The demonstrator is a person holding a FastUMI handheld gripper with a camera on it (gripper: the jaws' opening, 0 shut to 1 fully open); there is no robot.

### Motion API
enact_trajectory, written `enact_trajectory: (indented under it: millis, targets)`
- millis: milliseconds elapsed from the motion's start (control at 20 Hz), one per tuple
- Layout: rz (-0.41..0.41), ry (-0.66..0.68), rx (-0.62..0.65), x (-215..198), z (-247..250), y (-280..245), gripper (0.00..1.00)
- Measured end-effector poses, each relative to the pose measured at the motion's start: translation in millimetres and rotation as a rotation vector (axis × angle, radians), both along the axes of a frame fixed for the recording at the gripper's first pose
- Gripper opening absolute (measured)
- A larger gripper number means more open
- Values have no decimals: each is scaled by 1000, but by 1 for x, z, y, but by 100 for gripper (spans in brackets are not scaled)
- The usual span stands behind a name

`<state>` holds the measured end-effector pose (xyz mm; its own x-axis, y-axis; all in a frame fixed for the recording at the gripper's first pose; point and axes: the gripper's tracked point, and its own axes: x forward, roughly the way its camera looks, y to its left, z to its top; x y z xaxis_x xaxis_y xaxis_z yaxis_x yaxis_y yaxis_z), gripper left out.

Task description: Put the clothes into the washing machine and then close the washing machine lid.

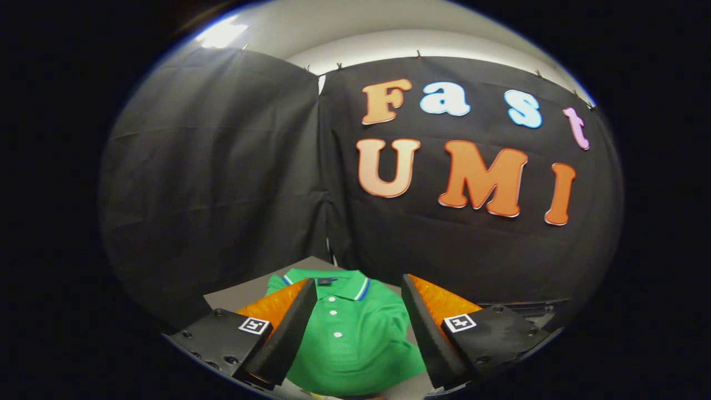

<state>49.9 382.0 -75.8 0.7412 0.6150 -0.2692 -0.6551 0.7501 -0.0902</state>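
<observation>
I am looking forward along my gripper [358,291], held above a green polo shirt [355,339]. The shirt is my landmark for everything here.

The shirt lies flat on a grey surface [244,294], front side up. Its collar, trimmed with thin white and blue stripes, is at the far end from me. A short row of white buttons runs from the collar toward me down the middle of the chest. The body of the shirt spreads toward me, and its nearest part is out of my sight below the fingers.

My gripper's two fingers are spread wide apart, one over each side of the shirt, with the collar and button row showing in the gap between them. Nothing is clamped between them. I cannot tell whether the fingers touch the fabric or hang just above it. Each finger carries a small square black-and-white marker [254,325] on its base.

Past the shirt's collar, the grey surface ends in a corner, and just beyond that hangs the booth's black cloth wall [211,183], which rises high behind the shirt. Above the cloth I see a pale ceiling with a bright light [222,34], up and to the left of the shirt.
</observation>
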Motion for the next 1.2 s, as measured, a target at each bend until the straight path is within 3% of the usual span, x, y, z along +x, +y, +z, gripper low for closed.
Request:
enact_trajectory:
  millis: [150, 450, 700, 850, 1000, 1200]
  targets:
    - [36, 89, -29, -2, -30, 27, 98]
    - [6, 244, -134, 16, -94, 28, 98]
    - [-8, 273, -172, 21, -112, 23, 99]
    - [28, 290, -217, 18, -117, 24, 98]
    - [51, 309, -221, 19, -119, 25, 95]
    - [80, 351, -204, 19, -124, 25, 82]
